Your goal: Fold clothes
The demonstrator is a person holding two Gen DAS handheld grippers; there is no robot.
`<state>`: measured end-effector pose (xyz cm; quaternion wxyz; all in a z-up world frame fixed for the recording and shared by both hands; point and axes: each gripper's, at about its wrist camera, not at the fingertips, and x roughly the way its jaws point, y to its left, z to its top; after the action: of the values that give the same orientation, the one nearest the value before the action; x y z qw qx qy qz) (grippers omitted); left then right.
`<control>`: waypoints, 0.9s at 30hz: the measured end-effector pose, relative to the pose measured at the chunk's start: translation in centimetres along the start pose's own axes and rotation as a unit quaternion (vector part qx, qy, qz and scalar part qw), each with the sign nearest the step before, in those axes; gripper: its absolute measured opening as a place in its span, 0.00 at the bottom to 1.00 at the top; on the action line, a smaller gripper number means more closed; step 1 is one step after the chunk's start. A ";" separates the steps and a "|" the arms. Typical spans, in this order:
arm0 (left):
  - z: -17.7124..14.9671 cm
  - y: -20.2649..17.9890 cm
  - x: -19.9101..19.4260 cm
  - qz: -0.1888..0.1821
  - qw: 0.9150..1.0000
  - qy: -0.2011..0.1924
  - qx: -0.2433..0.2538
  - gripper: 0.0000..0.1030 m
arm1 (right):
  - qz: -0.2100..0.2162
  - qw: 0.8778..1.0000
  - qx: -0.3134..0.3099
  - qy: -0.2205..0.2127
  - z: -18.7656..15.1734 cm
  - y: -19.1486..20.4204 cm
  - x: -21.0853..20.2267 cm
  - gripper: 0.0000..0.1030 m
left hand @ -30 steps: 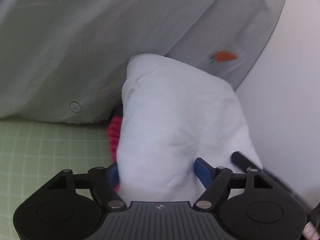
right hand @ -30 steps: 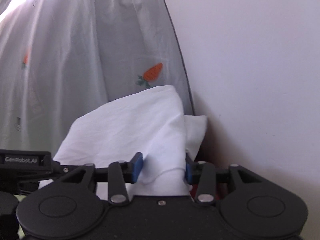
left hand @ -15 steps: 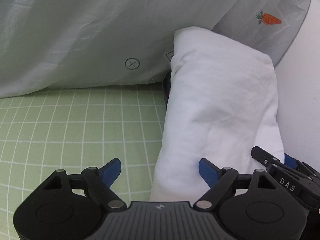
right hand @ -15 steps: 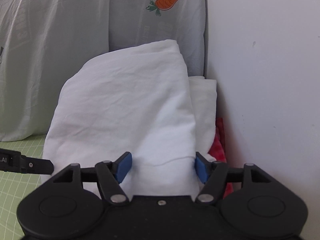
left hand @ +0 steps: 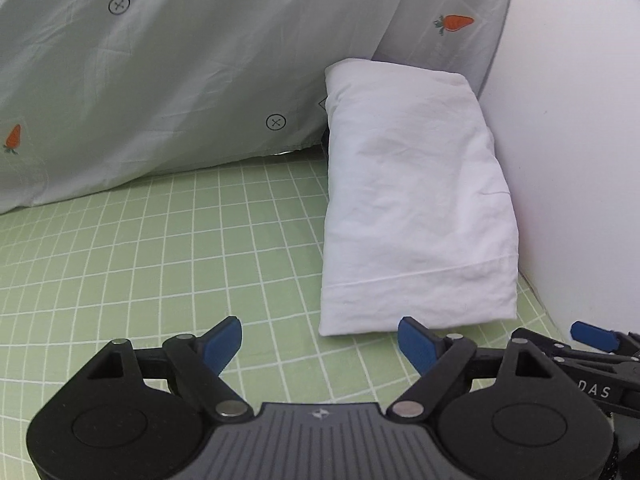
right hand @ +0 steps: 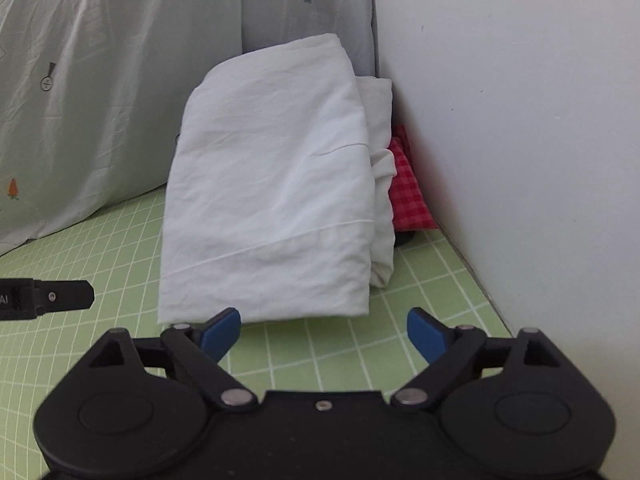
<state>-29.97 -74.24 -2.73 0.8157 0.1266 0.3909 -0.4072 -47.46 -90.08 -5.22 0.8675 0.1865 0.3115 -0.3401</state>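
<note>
Green gridded bedsheet (left hand: 168, 240) spreads left, a carrot-print quilt (left hand: 160, 72) heaped far behind. Left gripper (left hand: 320, 342) and right gripper (right hand: 323, 332), clamped on the folded white garment (left hand: 416, 208) a second ago, now hang released and withdrawn; it rests stacked against the right wall (right hand: 520, 120) over a red checked cloth (right hand: 408, 192), so this piece looks finished.

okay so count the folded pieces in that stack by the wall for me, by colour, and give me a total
White: 2, a large folded cloth on top and a second white piece under it.
Red checked: 1, a red checked cloth against the wall.
Total: 3 that show; anything hidden underneath cannot be told.
</note>
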 end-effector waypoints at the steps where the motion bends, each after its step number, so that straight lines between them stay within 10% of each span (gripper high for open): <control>1: -0.6 0.0 -0.6 -0.001 1.000 -0.001 0.005 0.84 | -0.004 1.000 -0.003 -0.007 -0.7 0.4 -1.1 0.96; 27: -6.0 -0.6 -6.8 -0.056 0.993 -0.023 0.106 1.00 | -0.041 0.999 -0.011 -0.033 -6.2 4.0 -10.2 1.00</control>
<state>-36.08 -67.64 -1.63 0.7827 0.1808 0.3327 -0.4939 -53.08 -79.15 -2.56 0.8646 0.1522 0.2936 -0.3782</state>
